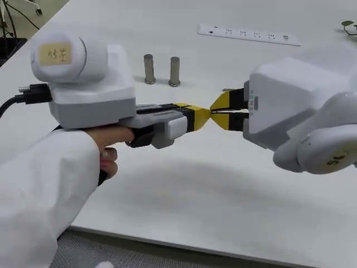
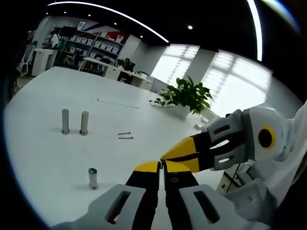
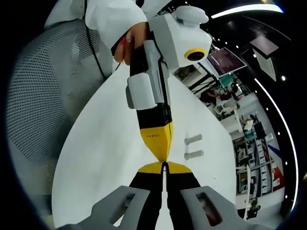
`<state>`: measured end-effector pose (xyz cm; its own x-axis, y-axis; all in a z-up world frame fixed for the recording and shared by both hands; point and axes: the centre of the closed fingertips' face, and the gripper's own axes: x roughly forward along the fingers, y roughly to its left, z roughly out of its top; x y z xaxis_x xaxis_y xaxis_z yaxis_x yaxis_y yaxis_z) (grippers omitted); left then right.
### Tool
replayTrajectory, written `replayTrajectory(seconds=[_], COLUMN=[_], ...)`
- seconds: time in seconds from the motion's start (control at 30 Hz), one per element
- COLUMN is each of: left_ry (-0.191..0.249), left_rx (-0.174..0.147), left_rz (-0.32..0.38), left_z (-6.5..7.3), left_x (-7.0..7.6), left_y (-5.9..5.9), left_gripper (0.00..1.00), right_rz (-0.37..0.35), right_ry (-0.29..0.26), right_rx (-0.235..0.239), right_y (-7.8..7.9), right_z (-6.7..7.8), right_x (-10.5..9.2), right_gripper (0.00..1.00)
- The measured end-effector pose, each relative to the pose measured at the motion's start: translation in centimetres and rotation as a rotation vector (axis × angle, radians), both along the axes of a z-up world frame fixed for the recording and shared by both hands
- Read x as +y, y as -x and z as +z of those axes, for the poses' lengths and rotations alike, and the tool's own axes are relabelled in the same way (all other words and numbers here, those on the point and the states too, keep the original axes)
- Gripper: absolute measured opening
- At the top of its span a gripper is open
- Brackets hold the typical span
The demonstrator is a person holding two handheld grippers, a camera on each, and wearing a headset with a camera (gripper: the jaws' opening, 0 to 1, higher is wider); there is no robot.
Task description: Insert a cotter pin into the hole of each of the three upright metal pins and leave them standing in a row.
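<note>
- White bench [image 1: 223, 184] in an open office with shelving and bright windows.
- Left metal pin [image 1: 149, 68] and right metal pin [image 1: 174, 71] stand upright side by side, far on the bench.
- Third metal pin [image 2: 92, 178] stands upright nearer, apart from that pair.
- Two cotter pins [image 2: 124, 135] lie loose on the bench, right of the pair.
- Left tool [image 2: 162, 165] and right tool [image 3: 164, 165] meet tip to tip above the bench, nearer than the pair. Both have their jaws closed together, and whether a cotter pin is pinched there cannot be told.
- Hand [image 1: 109, 148] in a white sleeve grips the left tool.
- Power strip [image 1: 248, 34] lies at the far right.
</note>
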<state>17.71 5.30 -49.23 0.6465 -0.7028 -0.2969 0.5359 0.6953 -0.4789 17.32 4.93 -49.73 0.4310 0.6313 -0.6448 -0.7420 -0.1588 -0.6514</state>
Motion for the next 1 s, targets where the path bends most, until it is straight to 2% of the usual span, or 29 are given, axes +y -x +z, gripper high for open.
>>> replayTrajectory(seconds=[0.03, 0.07, 0.1, 0.13, 0.33, 0.4, 0.53, 0.6, 0.63, 0.67, 0.8, 0.87, 0.93, 1.0], left_ry=[0.006, 0.028, 0.044, 0.043, 0.030, 0.024, 0.003, 0.000, 0.012, 0.005, -0.048, -0.062, -0.058, -0.072], left_rx=[0.005, 0.039, 0.055, 0.061, 0.053, 0.030, 0.015, 0.010, 0.012, 0.008, -0.008, -0.020, -0.032, -0.077], left_rz=[0.001, 0.000, 0.001, -0.004, -0.016, 0.004, 0.010, 0.006, 0.005, 0.005, -0.013, -0.024, -0.027, -0.047], left_z=[0.0, -0.1, 0.0, -0.1, 0.0, 0.2, 0.2, 0.3, 0.5, 0.5, 0.1, 0.1, 0.5, 1.0], left_x=[0.0, 0.0, 0.1, 0.2, 0.3, 0.5, 0.8, 1.0, 1.2, 1.5, 2.4, 2.7, 2.7, 2.9], left_y=[0.0, 0.2, 0.2, 0.3, 0.5, 0.3, 0.2, 0.3, 0.4, 0.3, 0.6, 0.7, 1.0, 1.0], left_gripper=[0.00, 0.00, 0.00, 0.00, 0.00, 0.00, 0.00, 0.00, 0.00, 0.00, 0.00, 0.00, 0.00, 0.00], right_rz=[0.005, 0.016, 0.017, 0.025, 0.037, 0.036, 0.045, 0.040, 0.031, 0.023, -0.016, -0.046, -0.077, -0.112], right_ry=[-0.001, 0.002, -0.003, -0.007, -0.018, -0.029, -0.029, -0.025, -0.037, -0.049, -0.067, -0.084, -0.107, -0.148], right_rx=[-0.003, -0.005, -0.006, -0.004, -0.003, -0.015, -0.020, -0.010, 0.005, 0.021, 0.077, 0.128, 0.203, 0.289], right_y=[0.1, 0.2, 0.2, 0.3, 0.5, 0.2, 0.1, 0.0, 0.0, -0.1, -0.6, -0.6, -0.5, -0.5], right_z=[0.0, 0.0, 0.0, 0.0, 0.1, 0.2, 0.1, -0.1, -0.2, -0.2, -0.6, -0.8, -0.9, -0.8], right_x=[0.0, 0.0, -0.1, 0.0, 0.3, 0.4, 0.5, 0.4, 0.4, 0.3, -0.2, -0.3, -0.5, -0.6], right_gripper=[0.00, 0.00, 0.00, 0.00, 0.00, 0.00, 0.00, 0.09, 0.14, 0.15, 0.18, 0.21, 0.22, 0.22])
